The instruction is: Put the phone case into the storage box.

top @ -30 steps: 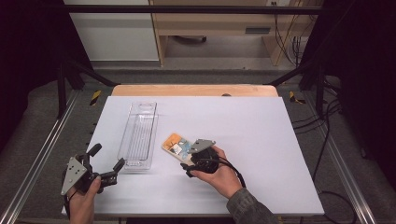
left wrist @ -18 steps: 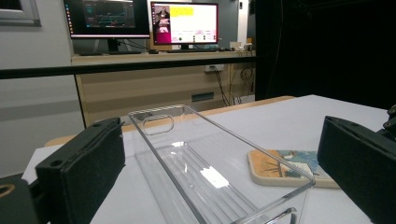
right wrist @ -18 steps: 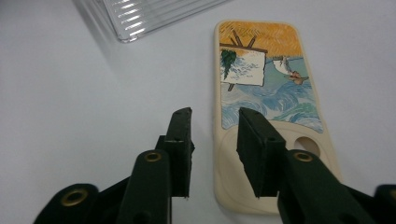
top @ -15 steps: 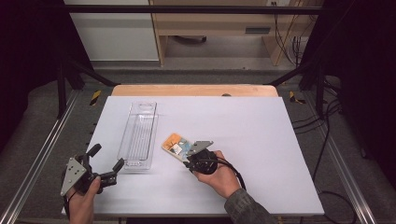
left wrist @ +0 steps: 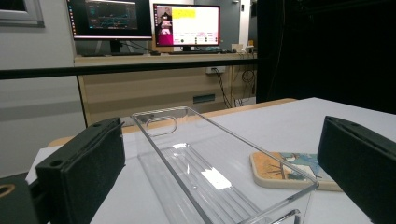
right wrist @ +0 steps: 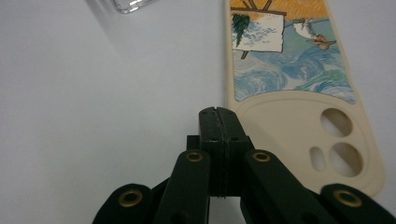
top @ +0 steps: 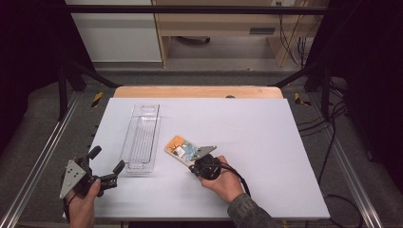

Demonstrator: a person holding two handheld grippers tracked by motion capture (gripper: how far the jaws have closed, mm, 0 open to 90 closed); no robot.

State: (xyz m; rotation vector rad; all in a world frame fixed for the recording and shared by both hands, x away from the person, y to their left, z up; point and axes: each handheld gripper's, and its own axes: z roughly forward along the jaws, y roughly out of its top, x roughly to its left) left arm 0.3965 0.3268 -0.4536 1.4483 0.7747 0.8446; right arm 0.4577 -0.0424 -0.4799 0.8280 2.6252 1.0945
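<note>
— While the right gripper (top: 196,164) sits low on the table (top: 266,142), what are its jaws doing?
— They have just been closing and now meet pad to pad. In the right gripper view nothing lies between them; the tips (right wrist: 218,116) rest just beside the left edge of the phone case (right wrist: 289,93), near its camera holes.
— Where is the case?
— Flat on the table, picture side up, just right of the clear tray (top: 141,137). From above, the gripper covers its near end.
— And the left gripper (top: 107,164)?
— Jaws wide apart, holding nothing. It hovers at the near left corner of the table, just short of the tray's near end. In the left gripper view the tray (left wrist: 205,172) runs away between the two pads (left wrist: 84,168), untouched, with the case (left wrist: 289,170) behind its right wall.
— Is the tray loaded?
— It looks empty; it lies lengthwise, its handle slot at the far end.
</note>
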